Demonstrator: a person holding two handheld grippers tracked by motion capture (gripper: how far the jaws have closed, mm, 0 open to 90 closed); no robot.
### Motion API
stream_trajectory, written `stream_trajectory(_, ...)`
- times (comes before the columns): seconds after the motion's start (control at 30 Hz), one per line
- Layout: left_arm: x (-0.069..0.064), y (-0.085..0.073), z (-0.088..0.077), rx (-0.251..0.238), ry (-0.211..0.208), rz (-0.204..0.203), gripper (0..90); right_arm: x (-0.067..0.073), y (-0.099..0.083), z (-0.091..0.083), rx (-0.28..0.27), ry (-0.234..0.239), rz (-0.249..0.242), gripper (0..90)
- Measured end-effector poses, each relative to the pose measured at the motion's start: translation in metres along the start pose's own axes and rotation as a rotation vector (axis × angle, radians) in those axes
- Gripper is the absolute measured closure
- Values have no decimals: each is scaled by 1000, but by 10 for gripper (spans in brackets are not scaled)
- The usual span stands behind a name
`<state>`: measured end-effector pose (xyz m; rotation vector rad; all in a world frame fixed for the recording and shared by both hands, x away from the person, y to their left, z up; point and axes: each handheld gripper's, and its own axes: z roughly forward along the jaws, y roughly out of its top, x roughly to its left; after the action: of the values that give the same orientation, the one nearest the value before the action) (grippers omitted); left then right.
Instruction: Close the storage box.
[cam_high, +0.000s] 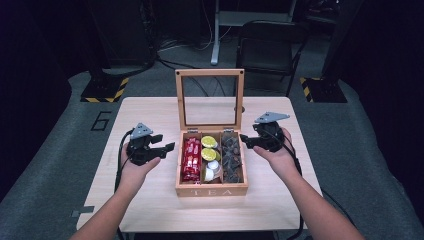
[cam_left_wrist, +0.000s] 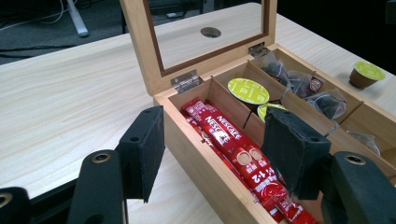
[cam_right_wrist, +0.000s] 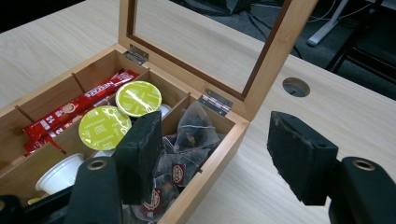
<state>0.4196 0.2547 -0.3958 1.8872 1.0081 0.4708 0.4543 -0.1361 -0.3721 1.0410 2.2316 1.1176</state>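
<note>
You are holding both grippers beside the open tea box (cam_high: 212, 190) at the table's middle: left gripper (cam_high: 167, 146) open and empty by its red-packet side, right gripper (cam_high: 243, 138) open and empty over the tea-bag compartment (cam_right_wrist: 187, 140). Judging by this, you are starting a pick; next calls for lowering onto one tea bag.

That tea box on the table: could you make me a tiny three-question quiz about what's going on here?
1. True or false: the tea box has its lid standing open.
2. Which compartment holds the red sachets: left, middle or right in the high view?
3. Does the left gripper or the right gripper hold anything?

Key: 1 true. 2 left. 3 neither; both are open, one on each side of the box.
</note>
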Motion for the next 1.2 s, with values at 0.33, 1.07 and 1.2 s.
stream_trajectory(0.33,2,0,1,-2,2,-8,390,-1,9,8,-11,11,24,352)
stream_trajectory(1.07,3,0,2,11,-4,-2,391,-20,25,22,-5,-21,65,352)
stream_trajectory(1.2,2,1,2,4,1,0,390,-23,28,21,-5,-26,67,352)
